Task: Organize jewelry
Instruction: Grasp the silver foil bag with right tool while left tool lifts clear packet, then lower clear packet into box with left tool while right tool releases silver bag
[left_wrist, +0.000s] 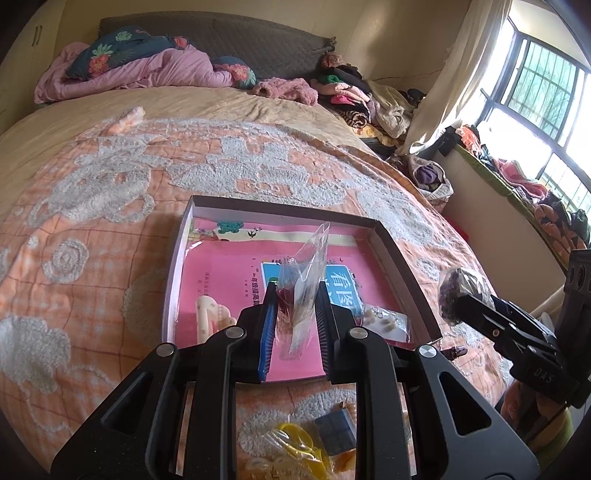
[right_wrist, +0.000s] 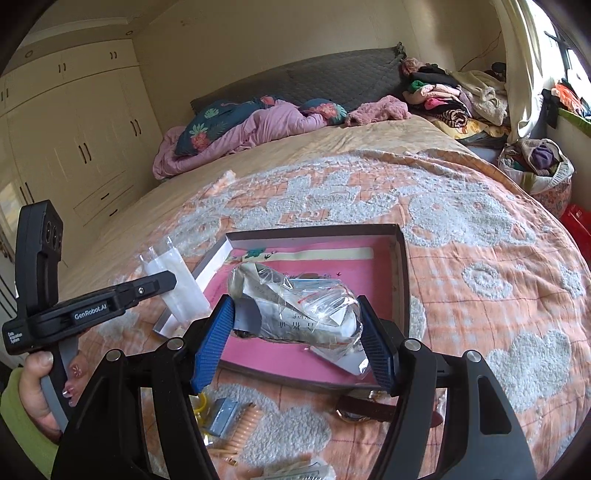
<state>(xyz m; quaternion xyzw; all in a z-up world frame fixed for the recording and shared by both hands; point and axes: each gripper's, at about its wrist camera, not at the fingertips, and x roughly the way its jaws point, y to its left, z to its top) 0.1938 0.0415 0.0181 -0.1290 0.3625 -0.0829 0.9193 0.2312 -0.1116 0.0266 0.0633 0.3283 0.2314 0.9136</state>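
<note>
A shallow cardboard box (left_wrist: 402, 258) with a pink book inside lies on the bed; it also shows in the right wrist view (right_wrist: 400, 266). My left gripper (left_wrist: 295, 295) is shut on a small clear bag (left_wrist: 306, 266) with a dark red item, held over the box; this bag shows in the right wrist view (right_wrist: 177, 288). My right gripper (right_wrist: 297, 321) is shut on a crinkled clear bag (right_wrist: 303, 306) with paper and a dark item, above the box's front edge; it shows at the right in the left wrist view (left_wrist: 463, 291). In the box lie a pale hair clip (left_wrist: 208, 314) and a bag of earrings (left_wrist: 388, 321).
More items lie on the orange blanket in front of the box: a yellow piece in a bag (left_wrist: 295, 439), a grey-blue box (right_wrist: 221, 413), a peach spiral hair tie (right_wrist: 243, 428), a brown watch strap (right_wrist: 369, 408). Clothes piles (left_wrist: 354, 96) sit at the bed's far right.
</note>
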